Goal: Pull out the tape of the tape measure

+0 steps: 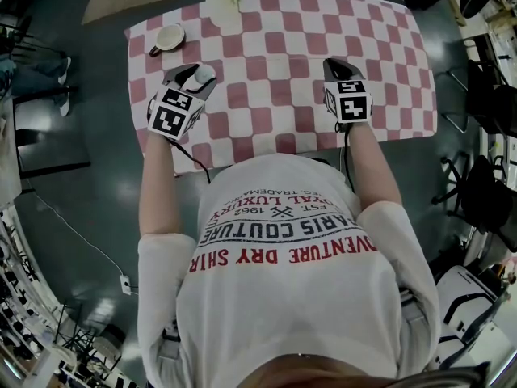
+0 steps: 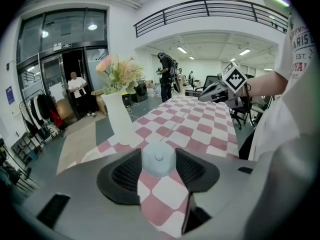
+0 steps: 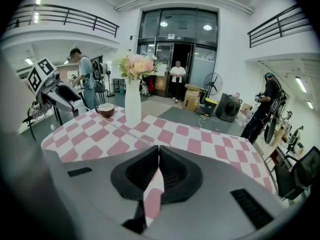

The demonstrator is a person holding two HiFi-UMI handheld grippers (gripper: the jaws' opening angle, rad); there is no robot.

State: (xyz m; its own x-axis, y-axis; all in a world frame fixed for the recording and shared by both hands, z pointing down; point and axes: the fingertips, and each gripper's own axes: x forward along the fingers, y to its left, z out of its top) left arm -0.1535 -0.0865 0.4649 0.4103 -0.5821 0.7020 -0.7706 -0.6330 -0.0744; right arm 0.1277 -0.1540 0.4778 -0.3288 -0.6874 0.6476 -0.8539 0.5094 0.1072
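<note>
A round pale tape measure (image 2: pixel 159 159) sits squeezed between the black pads of my left gripper (image 2: pixel 159 170), held just above the red-and-white checked table (image 1: pixel 275 47). The head view shows that tape measure (image 1: pixel 203 73) at the tip of the left gripper (image 1: pixel 194 79), over the table's near left part. My right gripper (image 1: pixel 332 63) hovers over the near right part with its jaws closed together. Its own view shows the right gripper (image 3: pixel 159 156) with the pads meeting and nothing visible between them. No pulled-out tape shows clearly in any view.
A white vase of flowers (image 3: pixel 132 101) stands at the far edge of the table, and a brown cup on a saucer (image 1: pixel 167 39) sits at the far left corner. Several people stand around the hall, and chairs (image 1: pixel 485 95) flank the table's right side.
</note>
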